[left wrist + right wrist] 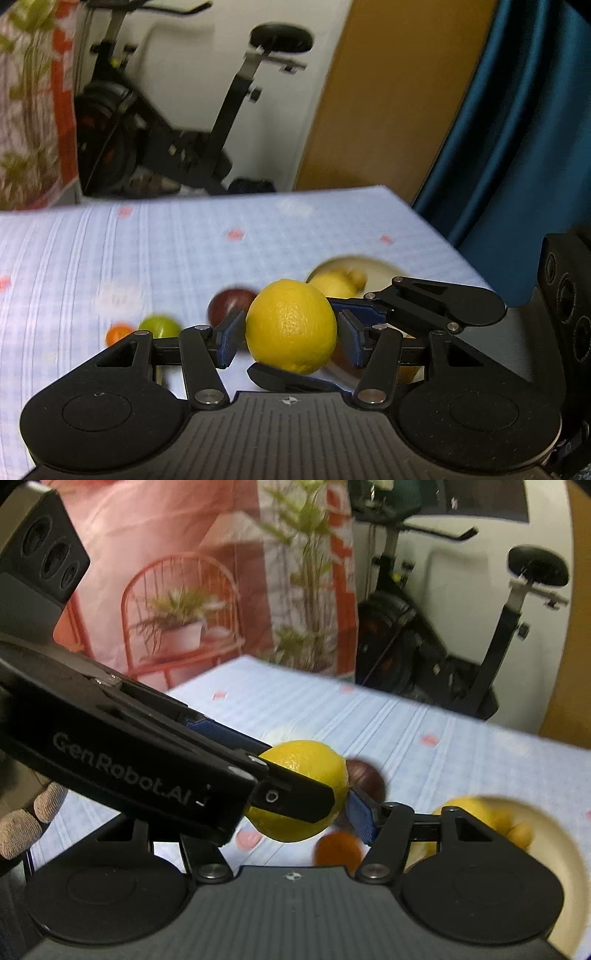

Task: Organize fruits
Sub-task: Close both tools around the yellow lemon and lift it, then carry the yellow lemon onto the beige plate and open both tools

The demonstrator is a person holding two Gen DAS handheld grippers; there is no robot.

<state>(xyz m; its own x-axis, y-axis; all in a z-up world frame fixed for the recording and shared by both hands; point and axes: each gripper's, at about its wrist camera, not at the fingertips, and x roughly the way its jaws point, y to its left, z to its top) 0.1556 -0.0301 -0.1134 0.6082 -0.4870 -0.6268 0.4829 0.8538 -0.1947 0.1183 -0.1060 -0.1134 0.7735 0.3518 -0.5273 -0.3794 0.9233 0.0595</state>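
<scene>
The left gripper [290, 341] is partly spread and pinches a yellow lemon [291, 321] between its 2 blue pads [229, 339], 1 pressed against each side of the fruit. The lemon hangs in the air above the table [147, 240], which is covered with a pale blue checked cloth dotted with pink marks.

The right gripper [299, 812] is on the same lemon, also partly spread. In its own view, its right-hand pad [360, 819] touches the edge of the fruit, while its other finger is hidden behind the left gripper's black arm, which crosses in from the left. In the left wrist view, 1 of the right gripper's fingers lies under the lemon and the other reaches in behind its upper right side. Gloved fingers [22, 823] show at the left edge of the right wrist view.

A cream bowl [376, 264] sits on the cloth beyond and to the right of the held lemon. It holds yellow fruits [336, 284], blurred, so their count is unclear.

3 loose fruits lie on the cloth to the left of the bowl: a dark red fruit [229, 306] just behind the lemon, a green fruit [160, 325] and a small orange fruit [118, 332] further left, these 2 side by side.
</scene>
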